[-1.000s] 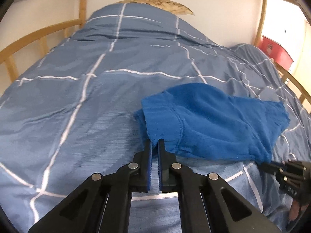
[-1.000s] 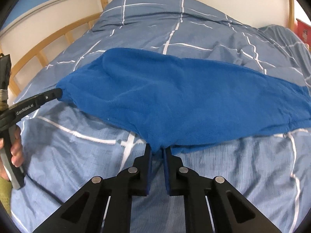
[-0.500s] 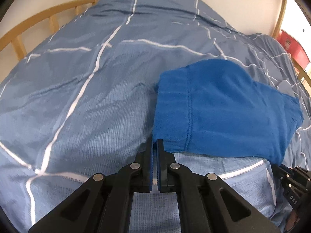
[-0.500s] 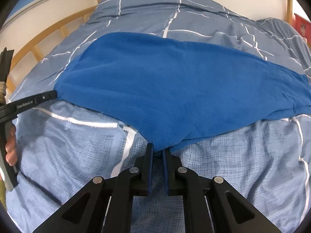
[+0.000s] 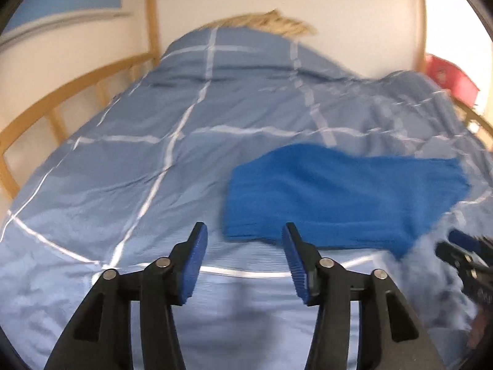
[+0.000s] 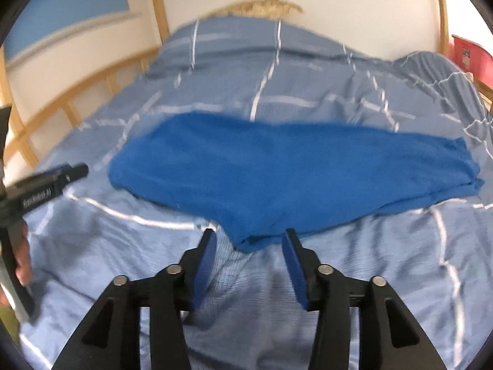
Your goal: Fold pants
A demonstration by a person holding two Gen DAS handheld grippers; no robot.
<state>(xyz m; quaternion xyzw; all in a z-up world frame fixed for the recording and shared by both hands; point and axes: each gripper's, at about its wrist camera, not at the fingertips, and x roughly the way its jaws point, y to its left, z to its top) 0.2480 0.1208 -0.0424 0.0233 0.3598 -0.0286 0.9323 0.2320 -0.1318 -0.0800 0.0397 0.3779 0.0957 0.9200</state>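
Home bedroom. Bed (image 5: 123, 185) fills view, covered by blue duvet (image 6: 308, 86) with white grid lines. Curved wooden bed rail (image 5: 61, 98) along left side, wooden post (image 6: 158, 15) at corner. Plain cream wall (image 5: 339, 15) behind head end. Red box (image 6: 468, 55) at right edge.

Bright blue pants (image 6: 277, 172) on a pale blue, white-gridded duvet (image 5: 129, 166); black, blue-padded grippers.

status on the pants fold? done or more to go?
Done: the blue pants lie folded lengthwise into a flat strip on the duvet. In hand: nothing; left gripper and right gripper are both open, clear of the cloth. Left: probably a crosswise fold.
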